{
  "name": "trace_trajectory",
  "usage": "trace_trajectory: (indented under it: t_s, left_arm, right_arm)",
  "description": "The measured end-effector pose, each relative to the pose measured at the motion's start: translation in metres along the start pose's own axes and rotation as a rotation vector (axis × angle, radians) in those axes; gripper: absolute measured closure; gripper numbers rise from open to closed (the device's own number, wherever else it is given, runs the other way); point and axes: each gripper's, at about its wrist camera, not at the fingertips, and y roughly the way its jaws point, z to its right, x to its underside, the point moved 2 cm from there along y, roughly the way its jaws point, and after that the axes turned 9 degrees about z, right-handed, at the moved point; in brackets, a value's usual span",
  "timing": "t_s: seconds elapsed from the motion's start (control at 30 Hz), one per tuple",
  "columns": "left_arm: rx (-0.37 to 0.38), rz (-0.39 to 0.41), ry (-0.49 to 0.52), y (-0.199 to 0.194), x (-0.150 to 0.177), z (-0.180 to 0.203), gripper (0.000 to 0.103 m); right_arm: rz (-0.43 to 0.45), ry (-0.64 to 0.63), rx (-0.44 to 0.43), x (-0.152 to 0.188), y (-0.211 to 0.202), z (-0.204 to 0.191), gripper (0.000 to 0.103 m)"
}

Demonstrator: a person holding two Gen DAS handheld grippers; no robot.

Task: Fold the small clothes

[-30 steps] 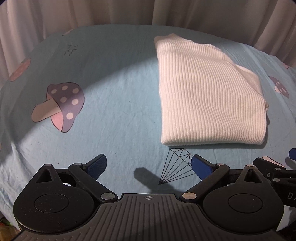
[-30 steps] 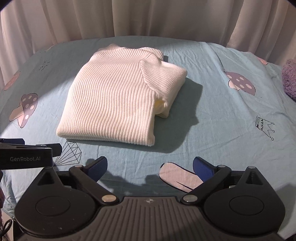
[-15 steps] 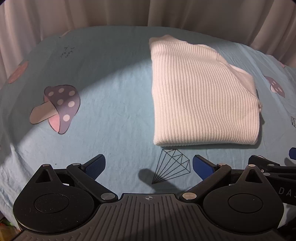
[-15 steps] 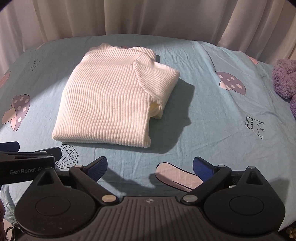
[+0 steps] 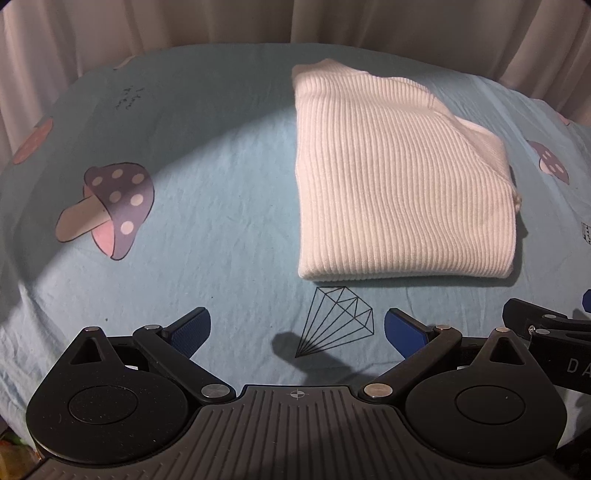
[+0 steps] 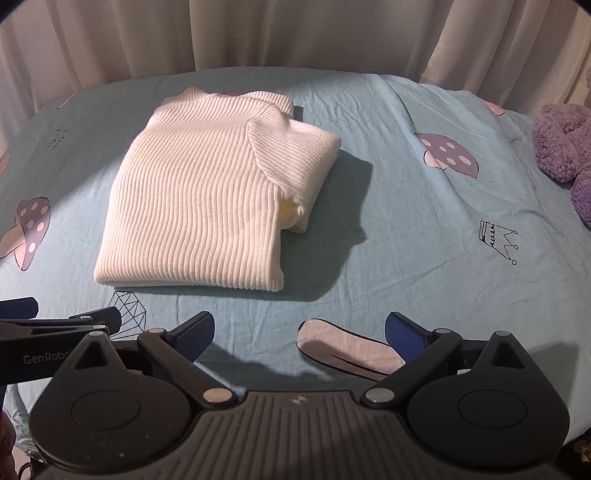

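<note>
1. Lying flat on the light blue bedsheet printed with mushrooms, a diamond and a crown (image 6: 406, 177), the white rib-knit sweater (image 6: 199, 199) is folded into a compact, roughly rectangular stack with even edges
2. A sleeve or upper layer is folded over the far right part of the sweater, showing as a thicker diagonal flap; on the right edge a small cream-coloured inner fold peeks out from between the layers
3. The knit ribs run from the near edge to the far edge, and the long axis of the stack runs the same way, away from both cameras; the near edge is a straight hem just beyond the black line-drawn diamond print (image 5: 338, 319)
4. No containers appear in either view; the sweater rests directly on the sheet
5. The left gripper (image 5: 297, 330) hangs over the sheet near the diamond print, short of the sweater's near hem, its blue-padded fingers spread wide and holding nothing
6. The right gripper (image 6: 299, 332) sits just beside it, over a pale mushroom-stem print, fingers likewise spread wide and empty, clear of the sweater
7. A purple fuzzy plush item (image 6: 565, 155) lies at the far right of the bed, well apart from the sweater; pale curtains (image 6: 295, 33) hang behind
</note>
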Motion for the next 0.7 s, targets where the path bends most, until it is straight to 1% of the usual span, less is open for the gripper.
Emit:
trace_trajectory:
  t_s: [0.4,0.7]
  left_arm:
    - [-0.011,-0.001,-0.005,-0.0013,-0.0015,-0.0026,0.000]
    - [-0.028,0.007,0.012,-0.0026,-0.0020,-0.0016,0.000]
  right_arm:
    - [-0.007,0.012,0.005,0.0005,0.0010,0.0015,0.004]
    - [-0.004,0.022,0.012,0.0005,-0.0007,0.0031,0.004]
